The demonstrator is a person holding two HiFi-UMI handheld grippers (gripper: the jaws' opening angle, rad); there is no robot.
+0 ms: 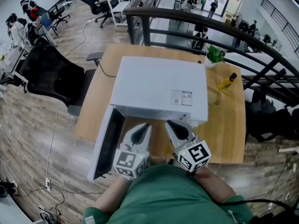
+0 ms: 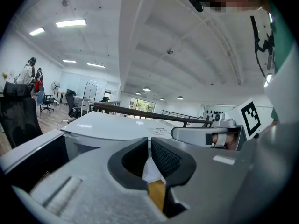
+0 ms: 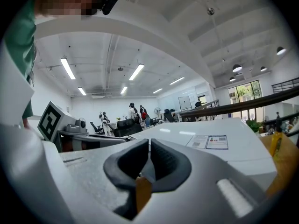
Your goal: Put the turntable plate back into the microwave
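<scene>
Microwave (image 1: pixel 159 90), door (image 1: pixel 108 141) open leftward. Left gripper (image 1: pixel 145 126), right gripper (image 1: pixel 172 125): jaws together, empty. Turntable plate unseen; fetching it likely comes next.

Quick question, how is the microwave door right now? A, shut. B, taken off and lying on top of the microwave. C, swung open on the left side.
C: in the head view the door stands swung out from the left front of the microwave.
</scene>
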